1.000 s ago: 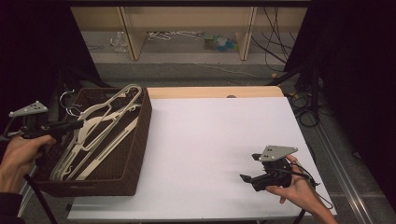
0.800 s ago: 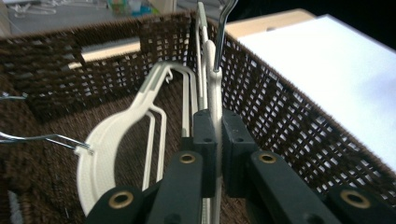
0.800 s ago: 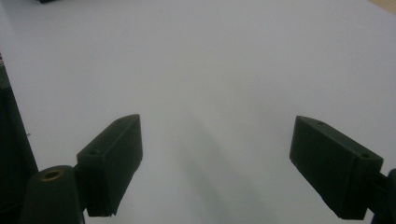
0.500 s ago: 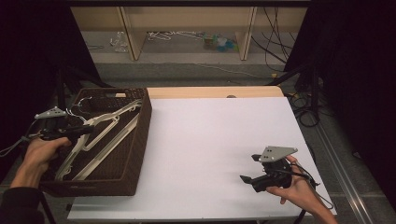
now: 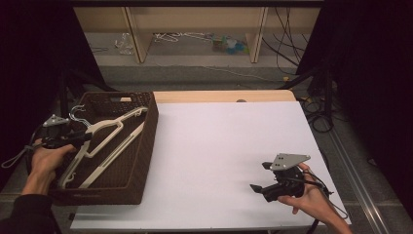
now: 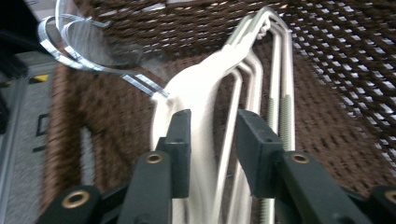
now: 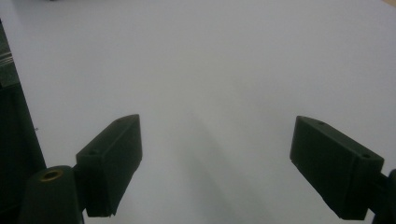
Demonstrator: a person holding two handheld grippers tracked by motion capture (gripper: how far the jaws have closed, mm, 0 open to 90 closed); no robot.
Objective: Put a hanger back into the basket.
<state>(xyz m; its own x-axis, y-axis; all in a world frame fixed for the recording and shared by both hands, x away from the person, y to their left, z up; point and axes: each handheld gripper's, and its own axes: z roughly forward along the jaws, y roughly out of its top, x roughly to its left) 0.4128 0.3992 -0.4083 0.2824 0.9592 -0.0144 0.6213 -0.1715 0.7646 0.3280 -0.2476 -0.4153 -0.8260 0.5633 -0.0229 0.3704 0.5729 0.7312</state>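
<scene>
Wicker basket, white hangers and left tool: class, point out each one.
Wicker basket (image 5: 146,146): high view, right wall.
White hangers (image 5: 104,127): high view, shoulder of the top hanger.
Left tool (image 6: 212,140): left gripper view, midway between its tips.

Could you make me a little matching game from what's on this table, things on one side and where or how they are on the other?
Things:
1. hangers
2. basket
3. left tool
4. right tool

Descriptions:
A. dark brown woven, at the table's left edge
B. jaws wide apart over bare white tabletop
C. pale, stacked inside the basket
D. jaws either side of a hanger arm, just opening

Pairs: 1-C, 2-A, 3-D, 4-B
</scene>
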